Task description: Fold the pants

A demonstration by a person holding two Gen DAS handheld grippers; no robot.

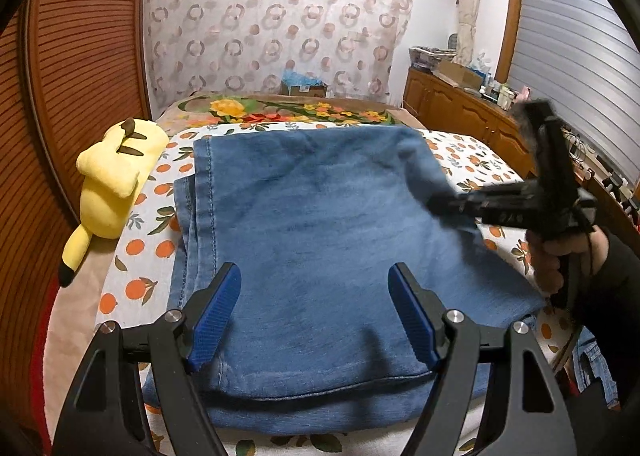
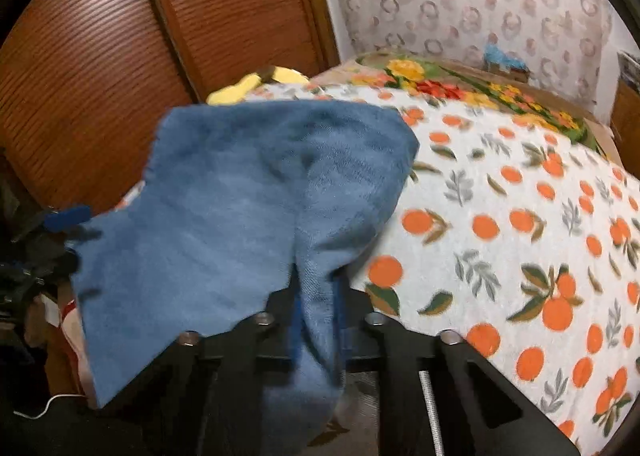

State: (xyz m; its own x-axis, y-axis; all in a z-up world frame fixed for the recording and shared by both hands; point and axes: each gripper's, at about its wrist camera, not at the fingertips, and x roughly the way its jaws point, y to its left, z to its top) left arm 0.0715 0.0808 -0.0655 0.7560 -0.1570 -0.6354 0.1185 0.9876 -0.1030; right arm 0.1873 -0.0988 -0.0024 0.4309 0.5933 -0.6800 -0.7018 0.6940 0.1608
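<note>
Now the jeans (image 1: 320,224) are lying folded on the orange-print blanket (image 1: 472,160) that is covering the bed, and everything else is sitting around them. Nearest the jeans' front hem, the left gripper (image 1: 314,312) is hovering over the denim with its blue pads (image 1: 218,312) standing wide apart and nothing between them. At the jeans' right edge, the right gripper (image 1: 438,202) is reaching in, held by a hand (image 1: 560,256) in a dark sleeve. In the right wrist view, that gripper (image 2: 316,320) is pinching a bunched fold of the denim (image 2: 240,208), its fingers pressed close together on the cloth, and the fabric is lifting off the blanket (image 2: 520,216) in a raised flap. Left of the jeans, a yellow plush toy (image 1: 116,180) is lying along the bed's edge. Beyond the jeans, a flowered cover (image 1: 280,110) is stretching across the far end of the bed.
</note>
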